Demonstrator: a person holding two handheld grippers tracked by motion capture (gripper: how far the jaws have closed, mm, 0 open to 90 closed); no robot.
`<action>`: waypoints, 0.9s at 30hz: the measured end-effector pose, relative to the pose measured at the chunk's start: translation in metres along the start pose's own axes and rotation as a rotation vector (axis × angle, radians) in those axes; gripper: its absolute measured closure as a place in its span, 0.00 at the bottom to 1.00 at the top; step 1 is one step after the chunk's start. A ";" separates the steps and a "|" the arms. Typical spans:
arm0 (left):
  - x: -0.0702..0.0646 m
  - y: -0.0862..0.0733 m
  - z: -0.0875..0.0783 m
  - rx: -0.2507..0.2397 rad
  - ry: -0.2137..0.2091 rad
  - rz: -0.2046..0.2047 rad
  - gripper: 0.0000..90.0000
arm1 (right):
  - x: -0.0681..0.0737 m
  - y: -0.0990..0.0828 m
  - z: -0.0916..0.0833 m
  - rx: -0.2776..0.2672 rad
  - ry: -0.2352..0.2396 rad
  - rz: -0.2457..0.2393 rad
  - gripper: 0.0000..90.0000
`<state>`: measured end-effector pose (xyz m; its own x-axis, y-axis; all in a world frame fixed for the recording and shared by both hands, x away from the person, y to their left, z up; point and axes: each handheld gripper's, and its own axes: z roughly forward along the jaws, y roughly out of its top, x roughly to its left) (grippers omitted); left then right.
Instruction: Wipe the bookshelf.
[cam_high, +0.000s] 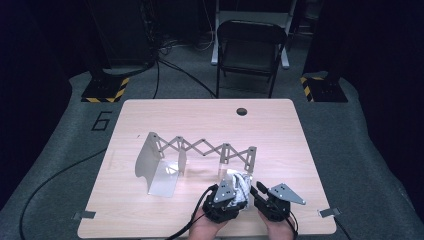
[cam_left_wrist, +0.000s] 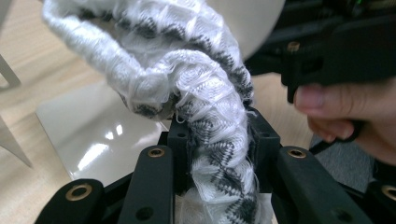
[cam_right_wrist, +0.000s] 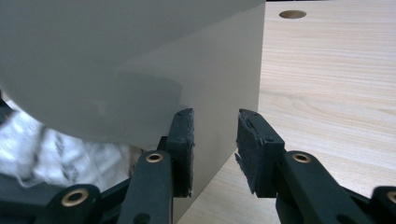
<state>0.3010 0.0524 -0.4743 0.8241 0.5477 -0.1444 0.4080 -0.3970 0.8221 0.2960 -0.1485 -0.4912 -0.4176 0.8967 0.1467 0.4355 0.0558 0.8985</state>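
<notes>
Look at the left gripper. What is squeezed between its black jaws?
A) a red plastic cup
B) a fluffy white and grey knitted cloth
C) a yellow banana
B: in the left gripper view the left gripper has its jaws pressed on the fluffy white and grey knitted cloth.

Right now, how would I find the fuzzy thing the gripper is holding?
Start at the wooden table and its grey folding rack. Beside the rack's right plate, near the front edge, the left gripper pinches a bunched cloth. It is the one soft thing there: white, knitted, with dark zigzag stripes.
</notes>
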 end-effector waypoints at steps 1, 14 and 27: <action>0.000 0.002 -0.001 -0.003 -0.002 -0.007 0.76 | 0.000 0.000 0.000 0.003 -0.001 -0.008 0.74; 0.009 0.014 -0.004 -0.034 0.027 0.018 0.76 | -0.005 0.000 0.003 0.011 -0.008 -0.015 0.70; 0.013 -0.001 0.024 0.040 0.014 -0.030 0.76 | -0.012 -0.002 0.002 0.026 -0.012 -0.010 0.69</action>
<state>0.3209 0.0418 -0.4903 0.8057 0.5701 -0.1606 0.4480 -0.4092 0.7949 0.3018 -0.1581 -0.4952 -0.4123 0.9013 0.1328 0.4519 0.0757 0.8889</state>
